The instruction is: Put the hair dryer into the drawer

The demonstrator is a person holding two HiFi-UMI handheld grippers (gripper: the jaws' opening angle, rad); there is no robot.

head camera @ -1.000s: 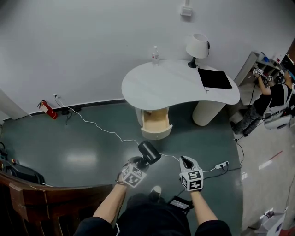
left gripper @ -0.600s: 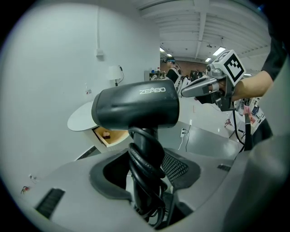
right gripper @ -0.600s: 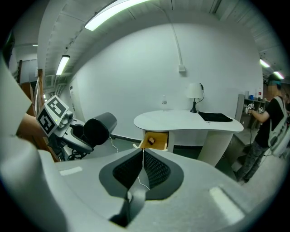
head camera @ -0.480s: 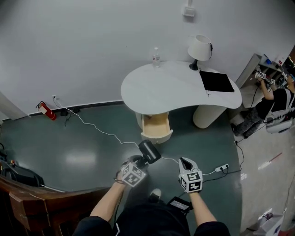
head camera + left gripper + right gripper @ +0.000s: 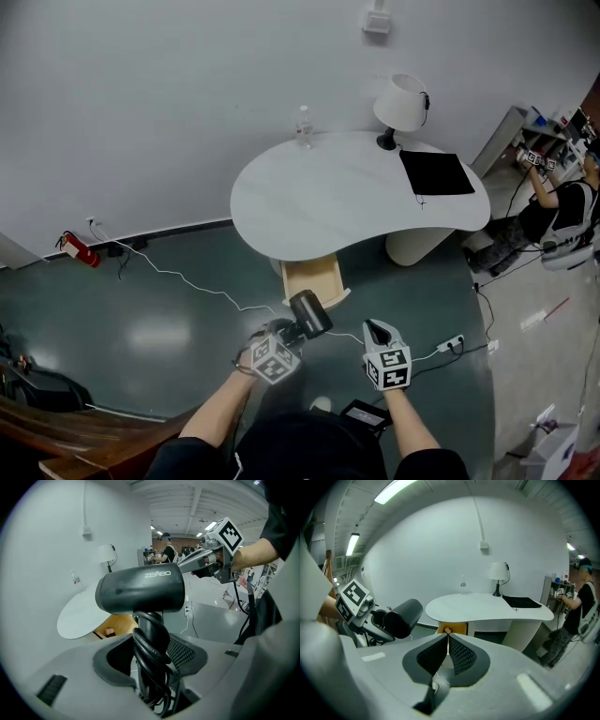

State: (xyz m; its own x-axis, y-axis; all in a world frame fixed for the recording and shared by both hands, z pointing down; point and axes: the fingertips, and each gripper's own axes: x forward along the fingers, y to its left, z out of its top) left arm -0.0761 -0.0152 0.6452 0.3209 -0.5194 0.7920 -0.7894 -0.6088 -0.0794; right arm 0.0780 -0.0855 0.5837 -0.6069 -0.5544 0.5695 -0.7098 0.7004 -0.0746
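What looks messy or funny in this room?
A long white cable snakes loose across the floor, where feet could catch on it. The drawer under the desk stands open. The hair dryer has its cord wound round the handle. Nothing looks spilled or broken.

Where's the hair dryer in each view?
Head view: hair dryer lower centre, held in the left gripper.
Left gripper view: hair dryer dead centre, its cord-wrapped handle clamped between the jaws.
Right gripper view: hair dryer left of centre, barrel pointing at the camera.
Shared landmark: white desk.
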